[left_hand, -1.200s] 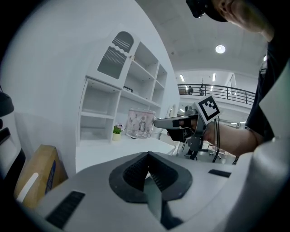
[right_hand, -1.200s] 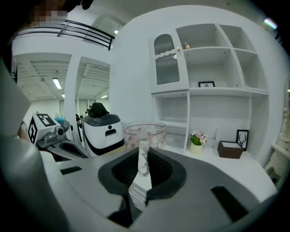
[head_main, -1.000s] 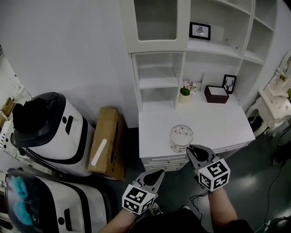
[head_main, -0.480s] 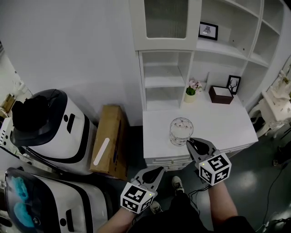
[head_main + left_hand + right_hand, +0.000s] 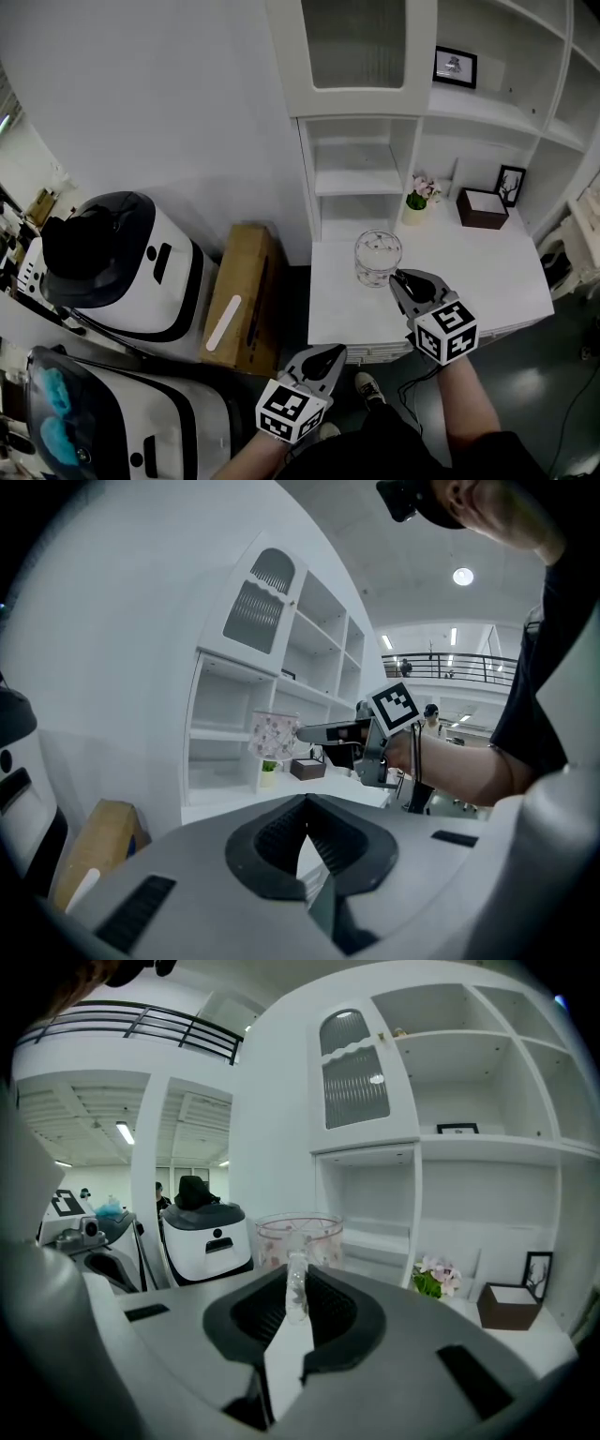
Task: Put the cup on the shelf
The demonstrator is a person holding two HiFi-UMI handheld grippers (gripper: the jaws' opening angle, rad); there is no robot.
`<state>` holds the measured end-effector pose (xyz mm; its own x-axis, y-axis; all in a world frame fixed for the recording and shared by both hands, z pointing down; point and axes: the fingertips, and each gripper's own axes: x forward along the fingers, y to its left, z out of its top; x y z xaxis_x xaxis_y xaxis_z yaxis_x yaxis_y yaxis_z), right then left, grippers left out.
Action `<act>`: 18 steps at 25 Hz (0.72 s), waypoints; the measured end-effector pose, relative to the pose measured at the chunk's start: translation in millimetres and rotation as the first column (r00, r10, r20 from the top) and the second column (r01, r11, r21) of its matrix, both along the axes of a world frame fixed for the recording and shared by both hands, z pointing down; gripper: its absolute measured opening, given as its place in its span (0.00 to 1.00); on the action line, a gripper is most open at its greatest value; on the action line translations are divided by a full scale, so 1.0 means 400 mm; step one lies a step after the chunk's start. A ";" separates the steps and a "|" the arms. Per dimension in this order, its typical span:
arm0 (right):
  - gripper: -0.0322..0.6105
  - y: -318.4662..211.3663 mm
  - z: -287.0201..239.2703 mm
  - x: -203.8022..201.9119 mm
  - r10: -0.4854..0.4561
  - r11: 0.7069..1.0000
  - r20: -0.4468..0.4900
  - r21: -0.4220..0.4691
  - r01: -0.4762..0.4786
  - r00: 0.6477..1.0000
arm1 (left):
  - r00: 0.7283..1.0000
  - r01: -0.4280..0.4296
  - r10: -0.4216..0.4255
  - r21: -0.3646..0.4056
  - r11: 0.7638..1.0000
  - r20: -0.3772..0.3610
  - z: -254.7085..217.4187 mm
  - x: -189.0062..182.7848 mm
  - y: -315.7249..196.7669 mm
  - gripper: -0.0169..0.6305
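Note:
A clear glass cup (image 5: 378, 258) with a faint flower print hangs above the white countertop (image 5: 487, 267), in front of the shelf unit (image 5: 361, 178). My right gripper (image 5: 403, 281) is shut on its handle; the right gripper view shows the handle pinched between the jaws and the cup (image 5: 300, 1237) just beyond them. In the left gripper view the cup (image 5: 274, 735) is level with the lower shelf compartment, held out by the right gripper (image 5: 309, 731). My left gripper (image 5: 330, 354) stays low and to the left, below the counter's front edge, shut with nothing in it.
On the counter stand a small flower pot (image 5: 416, 202), a brown box (image 5: 483, 208) and a picture frame (image 5: 511, 185); another frame (image 5: 455, 66) sits on an upper shelf. A cardboard box (image 5: 242, 300) and white machines (image 5: 122, 262) are on the floor at left.
The cup has come up off the countertop and moved nearer the shelf compartments with the right gripper. The left gripper has stayed low, still shut.

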<state>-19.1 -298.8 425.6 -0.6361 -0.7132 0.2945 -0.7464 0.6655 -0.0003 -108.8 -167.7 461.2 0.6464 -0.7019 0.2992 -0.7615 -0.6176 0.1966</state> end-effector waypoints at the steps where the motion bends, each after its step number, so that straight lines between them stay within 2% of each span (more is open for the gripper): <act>1: 0.11 -0.023 -0.001 0.000 -0.007 1.000 0.000 0.002 0.007 1.000 | 1.000 0.007 -0.007 0.003 1.000 0.001 -0.001 0.004 -0.018 0.03; 10: 0.11 -0.209 0.009 0.013 -0.041 0.999 -0.013 -0.003 0.041 0.999 | 0.999 0.048 -0.048 0.006 0.999 0.007 -0.001 0.048 -0.153 0.03; 18: 0.11 -0.359 0.013 0.014 -0.029 1.000 -0.010 0.005 0.029 1.000 | 0.997 0.074 -0.074 -0.002 0.997 0.009 0.009 0.057 -0.248 0.03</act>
<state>-13.6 -442.2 430.9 -0.6537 -0.6959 0.2973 -0.7267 0.6868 0.0099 -85.9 -267.1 464.6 0.5897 -0.7472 0.3067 -0.8071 -0.5587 0.1907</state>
